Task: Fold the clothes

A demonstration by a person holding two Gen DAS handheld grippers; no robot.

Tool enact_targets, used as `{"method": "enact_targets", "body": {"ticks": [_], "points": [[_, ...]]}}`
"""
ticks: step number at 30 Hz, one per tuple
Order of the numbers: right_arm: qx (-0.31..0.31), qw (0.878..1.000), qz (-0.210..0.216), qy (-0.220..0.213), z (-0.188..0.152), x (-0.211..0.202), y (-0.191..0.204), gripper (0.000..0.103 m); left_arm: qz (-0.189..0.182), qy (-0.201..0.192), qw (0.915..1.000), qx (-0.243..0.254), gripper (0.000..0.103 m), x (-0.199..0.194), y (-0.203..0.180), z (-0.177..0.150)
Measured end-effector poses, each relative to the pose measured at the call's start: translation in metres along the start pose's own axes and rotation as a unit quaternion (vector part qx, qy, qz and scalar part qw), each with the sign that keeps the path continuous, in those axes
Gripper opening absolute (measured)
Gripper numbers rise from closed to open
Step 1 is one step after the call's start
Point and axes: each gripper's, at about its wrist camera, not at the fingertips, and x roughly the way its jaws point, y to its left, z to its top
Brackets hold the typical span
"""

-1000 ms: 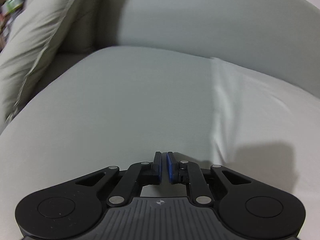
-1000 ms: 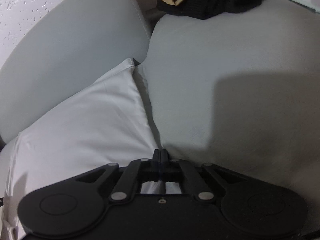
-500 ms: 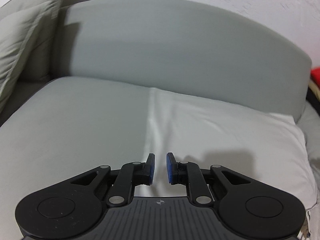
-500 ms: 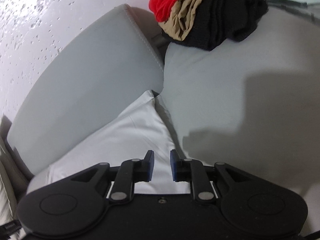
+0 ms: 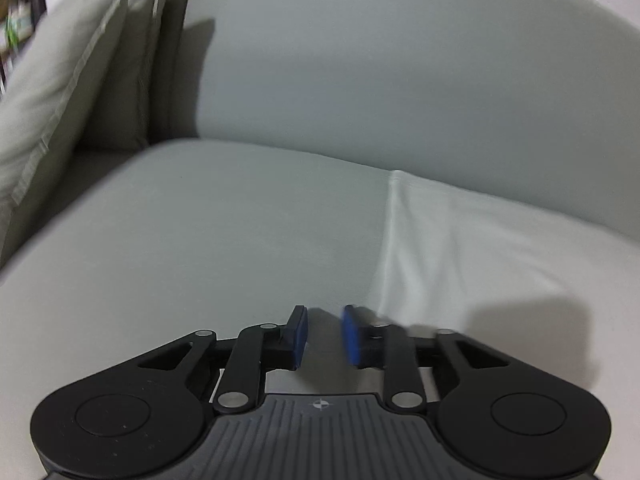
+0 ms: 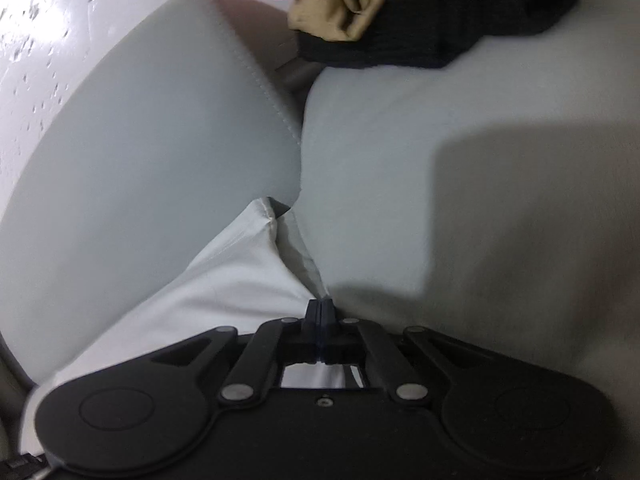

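- My left claw point(image 5: 323, 334) open, nothing between blue pads, over grey sofa seat point(image 5: 200, 240).
- White garment point(image 5: 480, 252) lies flat at 2 o'clock from it.
- My right claw point(image 6: 320, 312) clamped on white garment's edge point(image 6: 240, 280).
- Clothes pile point(image 6: 420, 12) at 12 o'clock.

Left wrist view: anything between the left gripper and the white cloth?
Nothing visible. The left gripper hangs open over bare sofa seat, the cloth edge just to its right.
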Motion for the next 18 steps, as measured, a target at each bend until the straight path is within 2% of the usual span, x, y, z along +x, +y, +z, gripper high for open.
{"method": "enact_targets", "body": {"ticks": [1,3,6,9,11,12,13,15,16,18], "points": [[-0.008,1.0,-0.002,-0.001,0.001,-0.004,0.005,0.004,-0.018,-0.004,0.9998,0.0,0.013,-0.007,0.002,0.001],[0.012,1.0,0.022,-0.01,0.005,-0.015,0.007,0.008,-0.058,-0.012,0.9982,0.003,0.014,-0.018,0.002,0.005],[0.035,0.997,0.065,-0.01,0.01,-0.024,0.014,0.012,-0.093,-0.026,0.9947,0.035,0.018,-0.028,-0.013,0.013],[0.015,0.992,0.124,0.019,0.009,-0.012,0.032,0.014,-0.104,-0.022,0.993,0.052,0.02,-0.013,-0.038,0.015],[-0.019,0.984,0.169,0.05,0.006,0.004,0.047,0.02,-0.109,-0.018,0.9919,0.063,0.029,-0.001,-0.056,0.017],[-0.034,0.983,0.172,0.061,0.003,0.015,0.052,0.02,-0.112,-0.016,0.9913,0.068,0.028,0.005,-0.064,0.017],[-0.05,0.981,0.172,0.071,-0.001,0.025,0.056,0.019,-0.096,-0.017,0.993,0.067,0.028,0.014,-0.069,0.018],[-0.05,0.987,0.151,0.038,0.0,0.038,0.052,0.0,-0.053,-0.029,0.9972,0.044,0.03,0.035,-0.065,0.023],[-0.037,0.99,0.134,0.017,0.005,0.041,0.045,0.0,-0.038,-0.038,0.9981,0.029,0.03,0.042,-0.061,0.026],[-0.006,0.995,0.098,-0.025,0.015,0.048,0.03,0.0,-0.017,-0.05,0.9985,0.014,0.023,0.055,-0.055,0.035]]}}
